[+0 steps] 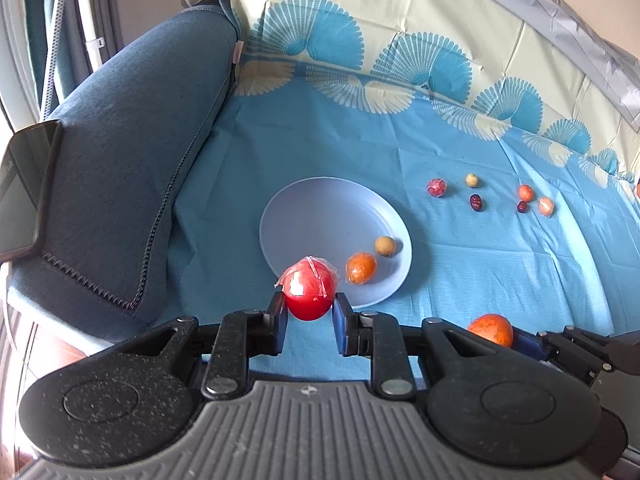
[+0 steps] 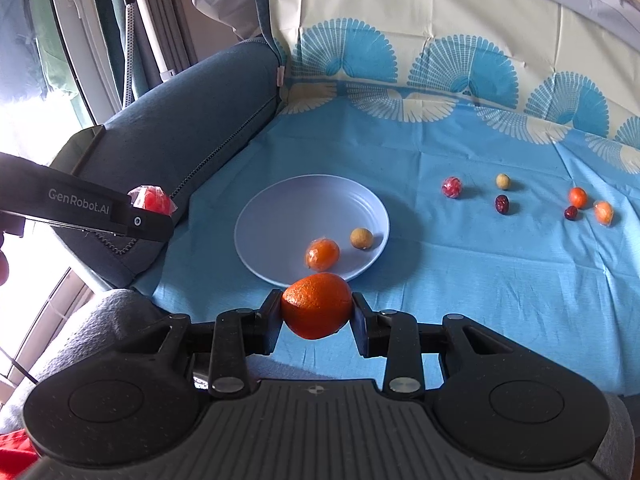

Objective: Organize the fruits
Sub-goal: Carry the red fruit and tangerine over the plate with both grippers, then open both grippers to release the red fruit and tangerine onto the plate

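While both grippers hang just short of the plate (image 1: pixel 280 216), we're mid-delivery: two fruits carried in, ready to be set down. On our left, the left gripper (image 1: pixel 310 312) is clamped narrow on the red fruit (image 1: pixel 309 290), which wears a crinkly clear wrap, and it sits over the plate's near rim. Moving right, the right gripper (image 2: pixel 317 314) pinches the big orange (image 2: pixel 317 305) between its pads, also at the near rim, on the right-hand side.

Next, we reckon, each hand needs to reach a bit further over the plate, drop low, and only then let go, since round fruit will roll. The plate already holds a wrapped orange (image 2: pixel 322 254) and a small tan fruit (image 2: pixel 361 238) near its front right, so the bare left and back part looks the safer landing spot. With both grippers close together, they could bump; one at a time seems wise.

Further right on the cloth (image 2: pixel 480 280) more wait: a wrapped red one (image 2: pixel 452 187), a tan one (image 2: pixel 503 181), a dark date (image 2: pixel 501 204), then a small orange (image 2: pixel 578 197), another date (image 2: pixel 571 212) and a wrapped orange piece (image 2: pixel 603 212). A sofa arm (image 1: pixel 132 160) with a phone (image 1: pixel 24 184) flanks the left.
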Action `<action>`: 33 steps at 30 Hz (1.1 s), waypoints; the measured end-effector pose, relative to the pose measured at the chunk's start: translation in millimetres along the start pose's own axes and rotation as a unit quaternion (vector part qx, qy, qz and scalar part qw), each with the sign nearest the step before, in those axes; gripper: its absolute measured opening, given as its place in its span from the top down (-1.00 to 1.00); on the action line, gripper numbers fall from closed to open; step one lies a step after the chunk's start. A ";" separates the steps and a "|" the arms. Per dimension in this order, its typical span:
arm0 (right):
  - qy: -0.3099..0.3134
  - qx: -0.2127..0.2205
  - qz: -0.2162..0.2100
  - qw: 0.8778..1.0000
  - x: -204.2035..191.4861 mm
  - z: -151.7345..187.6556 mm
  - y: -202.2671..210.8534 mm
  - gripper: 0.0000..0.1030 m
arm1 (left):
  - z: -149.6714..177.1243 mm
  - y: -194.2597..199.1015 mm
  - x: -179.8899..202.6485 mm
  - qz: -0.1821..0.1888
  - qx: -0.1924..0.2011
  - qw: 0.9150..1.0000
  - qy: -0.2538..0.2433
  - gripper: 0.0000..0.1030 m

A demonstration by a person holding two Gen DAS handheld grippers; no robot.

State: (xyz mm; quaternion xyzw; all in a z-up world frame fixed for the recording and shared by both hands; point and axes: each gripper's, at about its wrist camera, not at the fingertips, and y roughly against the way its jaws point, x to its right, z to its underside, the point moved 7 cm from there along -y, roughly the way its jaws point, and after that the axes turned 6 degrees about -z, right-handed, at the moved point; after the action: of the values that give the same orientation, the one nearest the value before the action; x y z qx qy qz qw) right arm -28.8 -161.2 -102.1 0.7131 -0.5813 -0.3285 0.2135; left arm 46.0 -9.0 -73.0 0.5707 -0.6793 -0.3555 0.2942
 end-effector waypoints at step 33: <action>0.059 -0.037 0.001 0.998 49.5 -57.9 -178.1 0.24 | -63.8 -180.6 13.1 -0.021 -0.053 0.997 -0.050 0.04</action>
State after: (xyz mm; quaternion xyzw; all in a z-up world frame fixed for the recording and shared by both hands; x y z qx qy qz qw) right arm 140.8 -172.2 -195.2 0.7224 -0.5560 -0.3069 0.2736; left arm 197.4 -48.6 -184.3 0.5503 -0.6612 -0.4251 0.2817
